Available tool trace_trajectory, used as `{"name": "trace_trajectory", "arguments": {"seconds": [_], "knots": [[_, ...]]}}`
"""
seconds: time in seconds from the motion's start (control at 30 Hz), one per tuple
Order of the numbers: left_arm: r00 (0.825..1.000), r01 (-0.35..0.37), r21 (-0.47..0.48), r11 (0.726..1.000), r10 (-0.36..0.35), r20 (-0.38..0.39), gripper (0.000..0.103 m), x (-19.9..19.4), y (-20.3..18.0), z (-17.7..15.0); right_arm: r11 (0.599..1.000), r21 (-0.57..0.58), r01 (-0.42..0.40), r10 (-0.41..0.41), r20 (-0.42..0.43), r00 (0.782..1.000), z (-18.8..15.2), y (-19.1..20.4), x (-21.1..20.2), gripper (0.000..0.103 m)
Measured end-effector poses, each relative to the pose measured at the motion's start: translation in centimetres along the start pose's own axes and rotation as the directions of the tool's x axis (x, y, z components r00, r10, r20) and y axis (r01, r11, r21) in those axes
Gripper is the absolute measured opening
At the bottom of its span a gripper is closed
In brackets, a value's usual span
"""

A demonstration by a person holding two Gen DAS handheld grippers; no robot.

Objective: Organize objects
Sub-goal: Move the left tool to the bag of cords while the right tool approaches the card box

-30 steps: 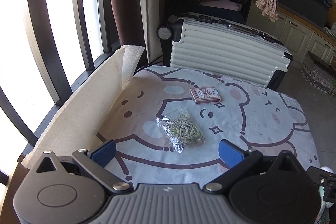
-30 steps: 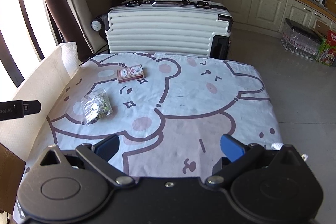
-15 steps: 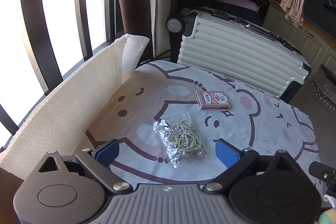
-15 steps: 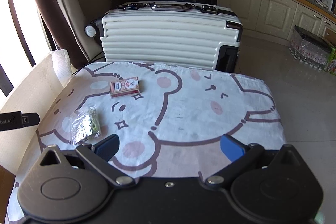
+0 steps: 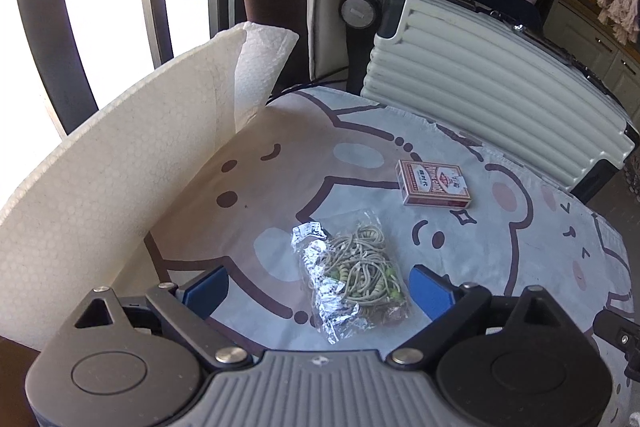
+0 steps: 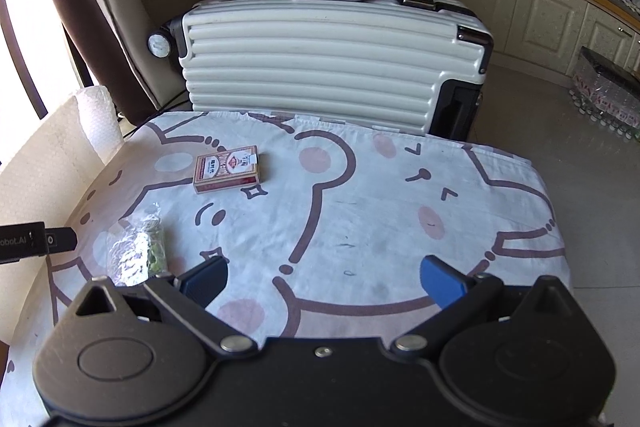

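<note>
A clear plastic bag of rubber bands (image 5: 354,273) lies on the bear-print cloth (image 5: 280,187). My left gripper (image 5: 316,291) is open, and the bag's near end lies between its blue pads. A red deck of playing cards (image 5: 434,183) lies beyond the bag. In the right wrist view the deck (image 6: 226,169) is at centre left and the bag (image 6: 138,251) at the left, just outside the left pad. My right gripper (image 6: 324,279) is open and empty over the cloth (image 6: 400,227).
A white ribbed suitcase (image 6: 320,67) stands behind the table. A white bubble-wrap sheet (image 5: 120,167) stands along the table's left edge by the window bars. Cabinets (image 6: 540,15) and tiled floor (image 6: 580,155) lie to the right. The left gripper's body (image 6: 32,241) shows at the right view's left edge.
Both grippers have moved forward and lower toward the table. The bag now lies between the left gripper's pads. Neither object has moved.
</note>
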State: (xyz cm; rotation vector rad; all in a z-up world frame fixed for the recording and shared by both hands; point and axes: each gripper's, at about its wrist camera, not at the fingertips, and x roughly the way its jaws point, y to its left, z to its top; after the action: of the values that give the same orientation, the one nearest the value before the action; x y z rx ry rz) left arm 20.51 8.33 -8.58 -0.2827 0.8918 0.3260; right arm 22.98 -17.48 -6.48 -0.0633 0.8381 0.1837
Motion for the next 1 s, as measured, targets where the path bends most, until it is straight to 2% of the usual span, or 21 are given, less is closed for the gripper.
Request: {"name": "trace_trajectory", "arguments": {"seconds": [0.13,0.5,0.7,0.83,0.93,1.0], "knots": [[1.000,-0.005,-0.026,1.000,0.004,-0.011,0.097,2.5,-0.6,0.3,1.000,-0.004,0.004,-0.004,-0.014,1.000,0.3,-0.4,1.8,0.103],[0.992,-0.081,0.017,0.997,0.083,-0.099,0.100,9.3,-2.1,0.1,0.999,-0.038,-0.006,0.005,-0.032,0.999,1.4,0.8,7.0,0.103],[0.992,-0.056,0.019,0.998,0.058,-0.114,0.100,10.6,-2.2,-0.2,0.998,-0.064,-0.016,0.014,-0.023,1.000,2.6,2.2,9.7,0.103],[0.986,0.014,-0.002,1.000,-0.014,-0.164,0.100,11.2,-2.4,-0.5,0.997,-0.073,-0.029,0.027,-0.025,0.999,3.7,3.7,11.6,0.103],[0.985,0.010,0.021,1.000,-0.006,-0.173,0.100,11.5,-2.3,-0.8,0.996,-0.082,-0.038,0.036,-0.028,0.999,4.5,4.9,12.7,0.103],[0.984,0.005,0.026,1.000,0.000,-0.177,0.096,11.6,-1.7,-0.9,0.995,-0.093,-0.043,0.041,-0.030,0.999,5.0,5.9,13.3,0.103]]}}
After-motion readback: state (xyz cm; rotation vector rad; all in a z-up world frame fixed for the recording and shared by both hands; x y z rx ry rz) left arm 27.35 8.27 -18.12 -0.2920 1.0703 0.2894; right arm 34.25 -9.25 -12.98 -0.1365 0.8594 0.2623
